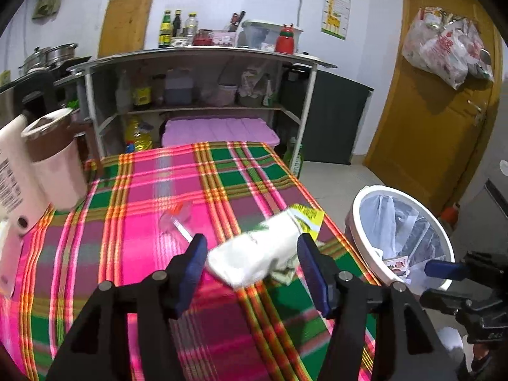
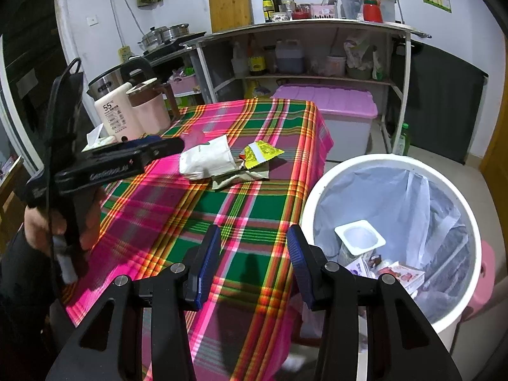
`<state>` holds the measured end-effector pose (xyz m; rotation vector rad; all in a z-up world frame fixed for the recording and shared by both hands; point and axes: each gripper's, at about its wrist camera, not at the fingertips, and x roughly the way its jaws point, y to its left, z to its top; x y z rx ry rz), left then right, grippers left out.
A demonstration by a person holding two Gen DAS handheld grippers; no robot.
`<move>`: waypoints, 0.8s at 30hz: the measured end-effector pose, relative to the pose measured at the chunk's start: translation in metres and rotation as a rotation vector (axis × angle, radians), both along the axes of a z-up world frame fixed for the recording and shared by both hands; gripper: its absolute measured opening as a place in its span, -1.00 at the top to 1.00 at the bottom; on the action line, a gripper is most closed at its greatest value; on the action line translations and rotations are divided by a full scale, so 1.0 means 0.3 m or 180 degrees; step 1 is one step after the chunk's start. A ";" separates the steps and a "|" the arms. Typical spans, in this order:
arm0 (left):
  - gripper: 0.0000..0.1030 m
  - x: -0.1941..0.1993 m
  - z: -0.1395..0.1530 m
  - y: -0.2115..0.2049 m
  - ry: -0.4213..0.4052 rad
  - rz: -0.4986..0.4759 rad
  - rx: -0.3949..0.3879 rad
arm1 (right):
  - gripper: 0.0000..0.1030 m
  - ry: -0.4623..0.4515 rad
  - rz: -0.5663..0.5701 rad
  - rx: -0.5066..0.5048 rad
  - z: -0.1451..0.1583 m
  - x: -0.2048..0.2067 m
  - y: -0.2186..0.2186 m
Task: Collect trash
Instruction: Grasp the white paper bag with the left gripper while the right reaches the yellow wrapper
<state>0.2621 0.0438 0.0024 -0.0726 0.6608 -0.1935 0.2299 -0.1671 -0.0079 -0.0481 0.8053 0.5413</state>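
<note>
A white paper bag (image 1: 254, 254) (image 2: 208, 158) lies on the plaid tablecloth (image 1: 152, 238) with a yellow wrapper (image 1: 308, 217) (image 2: 262, 154) and a greenish crumpled wrapper (image 2: 241, 176) beside it. My left gripper (image 1: 250, 260) (image 2: 165, 147) is open, its fingers on either side of the white bag, just above it. A clear plastic piece with a white stick (image 1: 177, 222) lies further left. My right gripper (image 2: 254, 260) is open and empty over the table's near edge, next to the white bin (image 2: 393, 231) (image 1: 403, 238), which is lined with a bag and holds a yogurt cup (image 2: 360, 238) and cartons.
A cream bottle (image 2: 114, 114) and a pink-brown kettle (image 2: 149, 108) stand at the table's left. Behind the table are a shelf unit (image 1: 197, 89) with bottles and a purple-lidded storage box (image 2: 333, 104). A wooden door (image 1: 438, 101) with hanging plastic bags is at right.
</note>
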 end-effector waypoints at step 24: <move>0.58 0.065 -0.130 -0.093 0.0409 -0.0355 0.0552 | 0.13 0.0119 -0.0086 0.0042 -0.023 0.052 -0.007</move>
